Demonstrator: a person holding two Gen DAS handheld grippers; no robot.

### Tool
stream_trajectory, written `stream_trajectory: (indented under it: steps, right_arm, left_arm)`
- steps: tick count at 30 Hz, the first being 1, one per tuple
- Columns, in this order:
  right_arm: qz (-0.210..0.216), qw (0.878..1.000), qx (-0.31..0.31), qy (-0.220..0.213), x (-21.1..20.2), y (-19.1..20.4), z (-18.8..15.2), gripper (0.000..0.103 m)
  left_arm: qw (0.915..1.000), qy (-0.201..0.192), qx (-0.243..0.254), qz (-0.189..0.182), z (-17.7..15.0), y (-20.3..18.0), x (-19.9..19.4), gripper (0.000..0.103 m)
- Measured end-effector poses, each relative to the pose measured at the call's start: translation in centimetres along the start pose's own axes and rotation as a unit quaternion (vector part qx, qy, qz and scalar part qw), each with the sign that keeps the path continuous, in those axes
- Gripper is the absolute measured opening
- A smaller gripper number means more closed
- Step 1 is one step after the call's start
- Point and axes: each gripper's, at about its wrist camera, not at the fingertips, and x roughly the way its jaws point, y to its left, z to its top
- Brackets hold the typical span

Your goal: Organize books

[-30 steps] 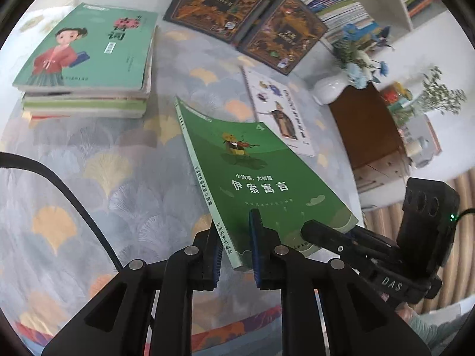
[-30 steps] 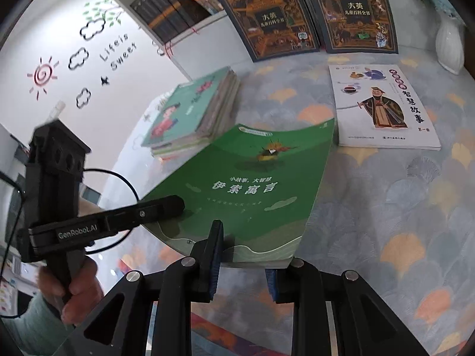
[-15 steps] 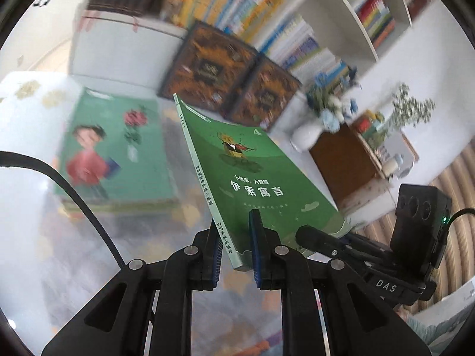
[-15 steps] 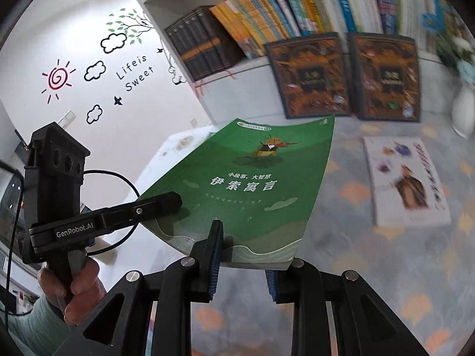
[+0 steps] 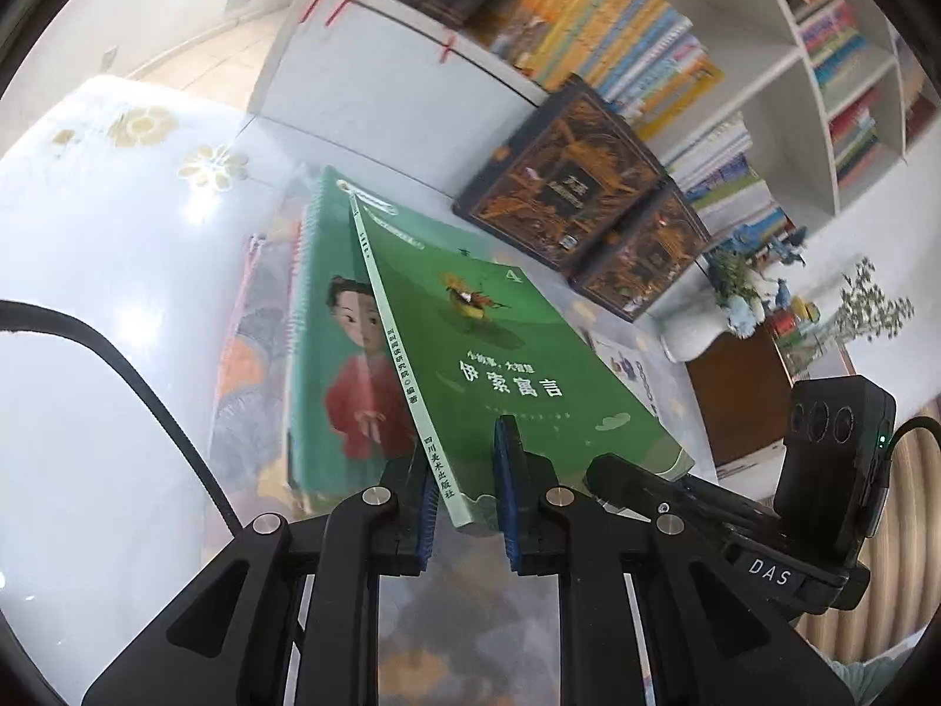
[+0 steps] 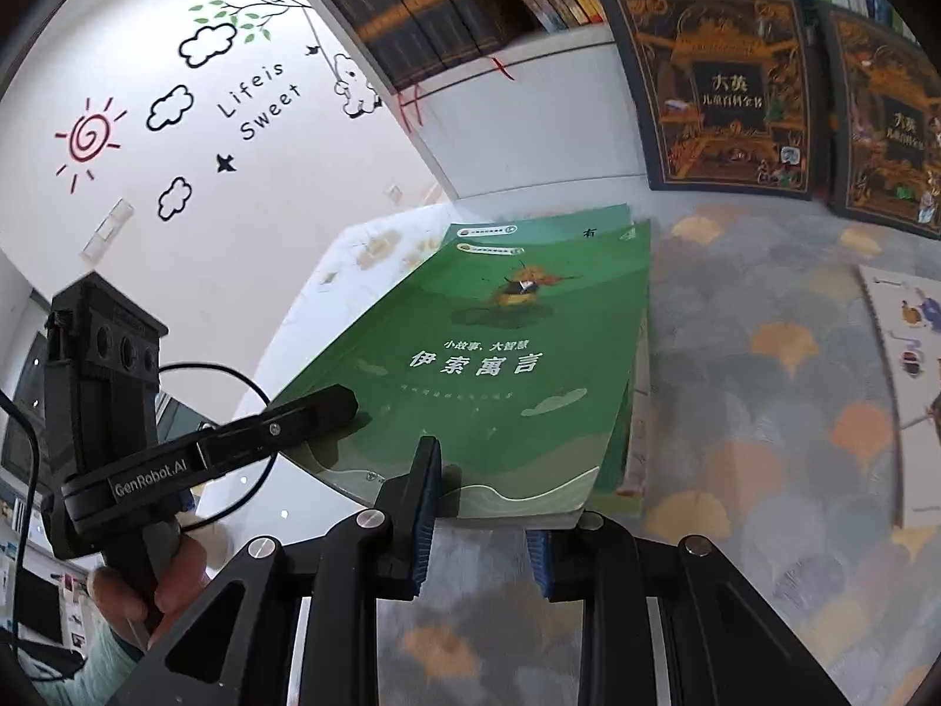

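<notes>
Jaws of both grippers, left (image 5: 464, 488) and right (image 6: 479, 520), clamp the thin green paperback (image 5: 517, 376) above the green stack (image 5: 335, 365) near the table's far-left corner; releasing unevenly could, perhaps, land it crooked.

The bench (image 6: 764, 306), under a fan-patterned cloth, fills the lower right. On it lie a stack of green books (image 5: 329, 353) at centre and a white picture book (image 6: 906, 365) at the right edge.
</notes>
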Motion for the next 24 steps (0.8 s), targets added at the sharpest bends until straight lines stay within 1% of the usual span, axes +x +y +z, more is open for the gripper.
stream_trajectory:
  steps: [5,8,10,13,14,15,16,17,18,19,22,24]
  right_arm:
    - [-0.004,1.000,0.019,0.009,1.7,-0.6,1.4,0.026]
    - [-0.001,0.999,0.032,0.020,2.8,-1.1,1.6,0.026]
    - [0.001,0.999,0.040,0.028,3.5,-1.6,1.4,0.026]
    - [0.012,0.997,0.065,0.045,4.4,-3.0,1.0,0.026]
    - [0.020,0.996,0.076,0.051,4.7,-3.8,0.8,0.026]
    - [0.033,0.994,0.086,0.056,4.9,-4.4,0.6,0.026]
    - [0.049,0.993,0.094,0.052,4.7,-5.0,0.4,0.026]
    - [0.058,0.992,0.098,0.054,4.7,-5.4,0.5,0.026]
    - [0.063,0.992,0.097,0.057,4.7,-5.5,0.7,0.026]
    - [0.061,0.992,0.089,0.058,4.8,-5.5,0.8,0.026]
    - [0.034,0.996,0.066,0.051,4.6,-5.0,1.1,0.026]
    - [0.024,0.997,0.058,0.048,4.5,-4.7,1.1,0.027]
  left_arm:
    - [0.9997,0.001,-0.022,-0.012,1.4,1.9,1.5,0.014]
    - [0.9998,0.006,-0.019,0.006,1.4,2.4,2.0,0.016]
    - [0.9995,0.009,-0.026,0.015,0.8,2.8,2.0,0.016]
    - [0.9986,0.016,-0.039,0.032,-0.8,3.2,1.7,0.020]
    - [0.9978,0.014,-0.038,0.052,-1.8,3.2,1.2,0.020]
    - [0.9975,0.009,-0.041,0.057,-2.4,3.3,0.8,0.020]
    - [0.9971,0.002,-0.053,0.055,-3.4,3.4,0.1,0.020]
    - [0.9965,-0.001,-0.062,0.055,-4.0,3.6,-0.3,0.024]
    - [0.9954,-0.004,-0.076,0.058,-5.2,3.8,-0.8,0.025]
    - [0.9946,-0.006,-0.083,0.061,-6.1,4.0,-1.1,0.025]
    - [0.9914,0.003,-0.107,0.076,-9.3,4.5,-2.0,0.025]
    - [0.9900,0.005,-0.113,0.083,-11.1,4.5,-2.7,0.025]
